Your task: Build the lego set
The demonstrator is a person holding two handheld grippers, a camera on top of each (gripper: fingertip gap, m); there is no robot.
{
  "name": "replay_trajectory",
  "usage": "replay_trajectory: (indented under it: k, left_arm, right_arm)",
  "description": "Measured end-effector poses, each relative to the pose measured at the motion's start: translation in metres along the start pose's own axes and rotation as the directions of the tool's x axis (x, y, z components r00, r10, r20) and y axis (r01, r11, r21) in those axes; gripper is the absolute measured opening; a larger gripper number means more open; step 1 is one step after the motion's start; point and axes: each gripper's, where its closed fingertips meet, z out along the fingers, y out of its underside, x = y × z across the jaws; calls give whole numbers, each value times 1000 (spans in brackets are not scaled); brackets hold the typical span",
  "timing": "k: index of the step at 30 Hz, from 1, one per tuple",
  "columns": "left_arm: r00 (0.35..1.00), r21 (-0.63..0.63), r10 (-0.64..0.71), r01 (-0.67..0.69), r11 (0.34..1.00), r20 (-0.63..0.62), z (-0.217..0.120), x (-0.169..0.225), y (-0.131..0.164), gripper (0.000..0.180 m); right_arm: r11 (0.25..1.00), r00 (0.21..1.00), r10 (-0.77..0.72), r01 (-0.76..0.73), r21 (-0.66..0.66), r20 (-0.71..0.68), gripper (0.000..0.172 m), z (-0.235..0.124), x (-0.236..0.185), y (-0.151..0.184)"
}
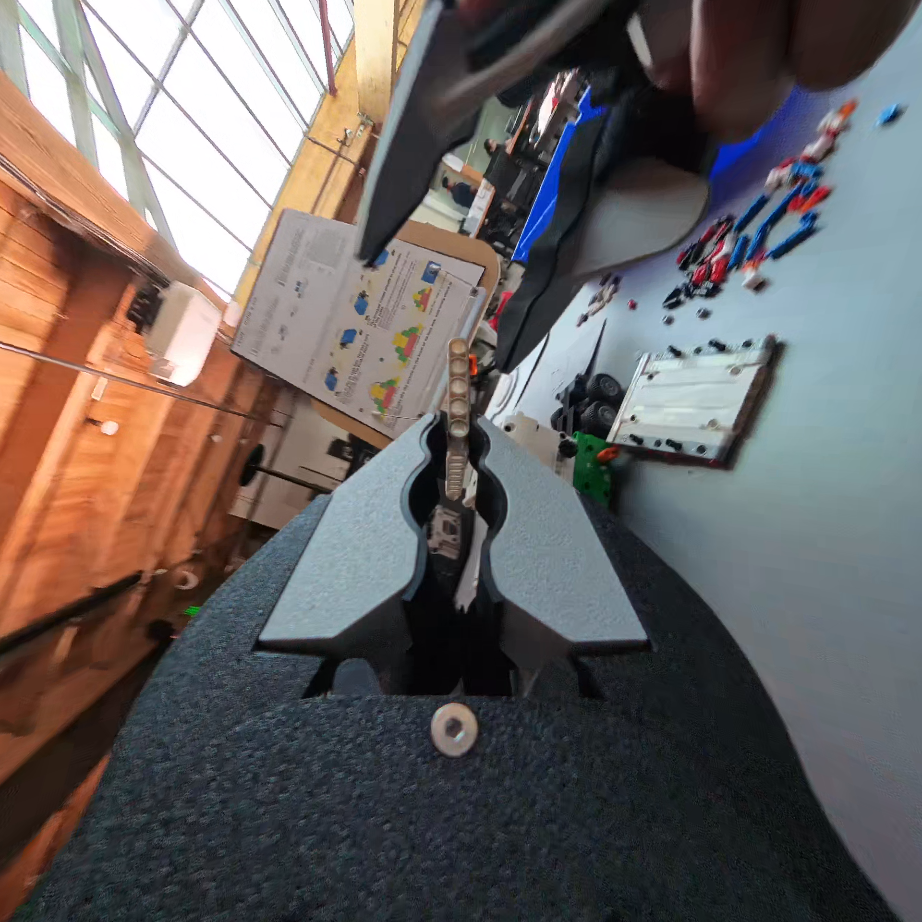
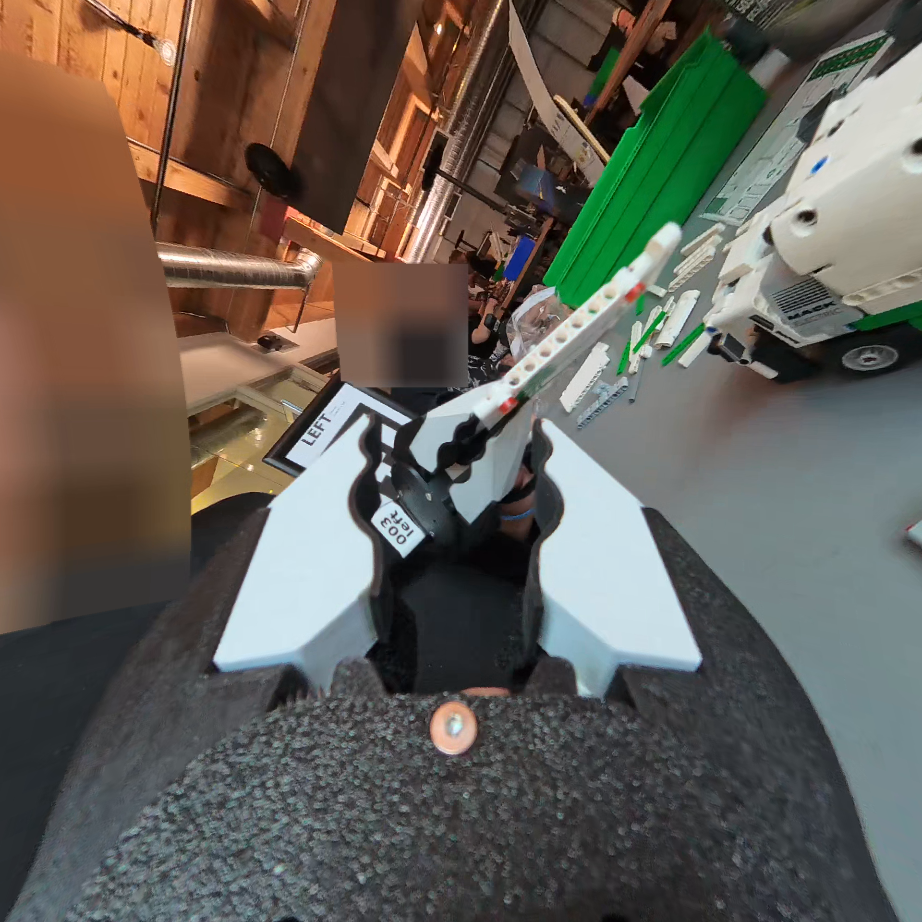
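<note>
L gripper clamped on a white holed beam (raised off the grey table), R gripper wide open w/ nothing between fingers.

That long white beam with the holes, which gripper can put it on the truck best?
Probably the left gripper: its pads already clamp the white beam. The right gripper is open, holding nothing. The white truck stands on the grey table.
</note>
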Motion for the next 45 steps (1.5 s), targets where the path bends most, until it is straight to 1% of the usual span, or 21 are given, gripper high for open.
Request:
replay_trajectory:
  k: [3, 5, 12, 16, 18, 20, 21, 23, 24, 25, 26, 28, 30, 31, 32, 33, 35, 37, 40, 43, 45]
  left_arm:
    - [961, -36, 263, -261, 965, 89, 11, 10, 5, 6]
    - [920, -48, 368, -365, 930, 133, 13, 13, 5, 6]
    - [881, -39, 441, -441, 897, 171, 7, 13, 4, 6]
    - [884, -52, 443, -441, 896, 147, 5, 18, 10, 6]
    - [913, -57, 396, -393, 918, 92, 6, 25, 17, 13]
    - [953, -65, 304, -303, 951, 8, 2, 33, 25, 50]
    - [970, -72, 242, -244, 967, -29, -3, 35, 27, 54]
    - [993, -98, 31, -42, 994, -112, -15, 34, 34, 60]
    - [978, -111, -135, 119, 987, -156, -21, 32, 37, 61]
    - [922, -130, -332, 311, 942, -199, -26, 28, 39, 61]
    - [817, -159, -532, 508, 847, -225, -30, 21, 44, 60]
    - [488, -213, -815, 800, 561, -314, -37, 7, 48, 60]
    - [149, -287, -879, 909, 302, -453, -48, 0, 42, 43]
    - [24, -326, -856, 919, 221, -516, -55, 0, 38, 44]
    - [-55, -370, -819, 908, 196, -570, -62, 4, 35, 38]
    - [-64, -396, -819, 895, 206, -571, -62, 9, 40, 37]
    - [13, -409, -857, 875, 259, -515, -57, 21, 58, 41]
    - [14, -419, -856, 868, 267, -517, -56, 25, 60, 40]
    - [-12, -414, -808, 863, 290, -589, -65, 29, 48, 13]
    - [42, -389, -798, 857, 339, -601, -67, 33, 48, 8]
    - [37, -402, -823, 859, 316, -567, -64, 34, 54, 6]
  right_arm:
    - [999, 999, -12, 13, 30, -49, 54, 4, 9, 4]
    - [998, 997, -1, 6, 60, -76, 53, 4, 16, 2]
    - [996, 995, 32, -24, 88, -91, 8, 7, 40, 5]
    - [996, 995, 28, -19, 89, -100, 7, 11, 48, 5]
    - [997, 990, -5, 14, 70, -138, 6, 12, 54, 6]
    - [997, 978, -64, 71, 31, -197, 6, 10, 64, 5]
    - [994, 967, -108, 113, 8, -231, 6, 7, 69, 3]
    - [975, 941, -222, 215, -55, -256, 6, 1, 71, -2]
    - [957, 926, -288, 268, -113, -245, 6, -1, 70, 0]
    - [929, 908, -356, 319, -186, -222, 6, -2, 69, 4]
    - [888, 877, -434, 378, -261, -205, 6, -3, 70, 9]
    - [788, 797, -567, 454, -415, -205, 6, -9, 82, 18]
    - [717, 785, -609, 481, -504, -117, 6, -10, 80, 30]
    - [704, 791, -604, 475, -528, -93, 6, -9, 79, 34]
    - [694, 802, -594, 471, -545, -62, 6, -8, 77, 38]
    - [686, 813, -582, 473, -554, -26, 6, -6, 73, 42]
    - [665, 821, -570, 482, -570, 29, 6, -2, 68, 48]
    - [651, 829, -554, 485, -584, 72, 6, 2, 64, 53]
    - [637, 831, -549, 484, -600, 88, 6, 5, 65, 57]
    - [640, 829, -555, 477, -602, 67, 6, 7, 70, 56]
    - [656, 802, -597, 481, -582, -8, 7, 8, 82, 44]
